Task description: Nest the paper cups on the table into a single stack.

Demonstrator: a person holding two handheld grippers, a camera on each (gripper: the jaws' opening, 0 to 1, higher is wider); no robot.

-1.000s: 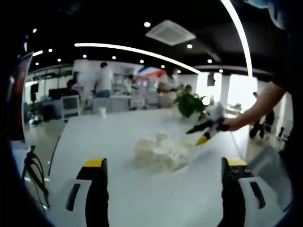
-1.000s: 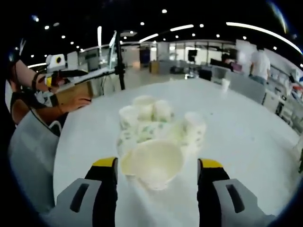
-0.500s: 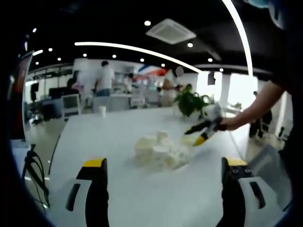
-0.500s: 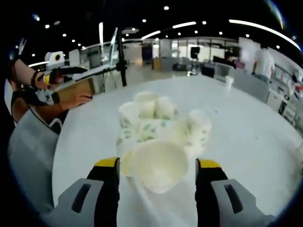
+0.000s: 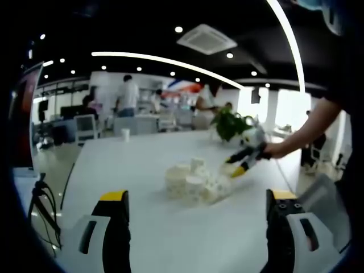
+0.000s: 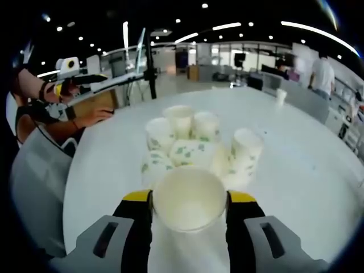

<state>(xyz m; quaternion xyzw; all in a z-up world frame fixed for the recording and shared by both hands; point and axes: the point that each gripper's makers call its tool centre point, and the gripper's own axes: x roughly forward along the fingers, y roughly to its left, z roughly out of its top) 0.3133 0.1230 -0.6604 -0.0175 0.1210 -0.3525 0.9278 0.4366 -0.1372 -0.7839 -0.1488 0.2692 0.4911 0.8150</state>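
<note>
Several white paper cups with green print [image 6: 193, 151] cluster mid-table, some standing, some lying on their sides. One paper cup [image 6: 189, 200] sits between my right gripper's [image 6: 189, 198] jaws with its open mouth toward the camera, and both jaws press its sides. In the left gripper view the cup cluster [image 5: 192, 181] lies ahead on the white table [image 5: 125, 170], and the right gripper [image 5: 243, 161] reaches its far right side from a person's hand. My left gripper [image 5: 197, 196] hangs open short of the cups with nothing between its jaws. The left gripper [image 6: 85, 84] shows at upper left.
A lone cup [image 6: 279, 95] stands far off on the table [image 6: 296, 170]. A tripod [image 6: 150, 62] rises beyond the table's far edge. A potted plant [image 5: 230, 123] sits at the far right, a grey chair [image 6: 34, 187] stands close by, and people stand in the background.
My right gripper's jaws have narrowed onto the nearest cup, which now fills the gap between them. The left gripper view has hardly shifted.
</note>
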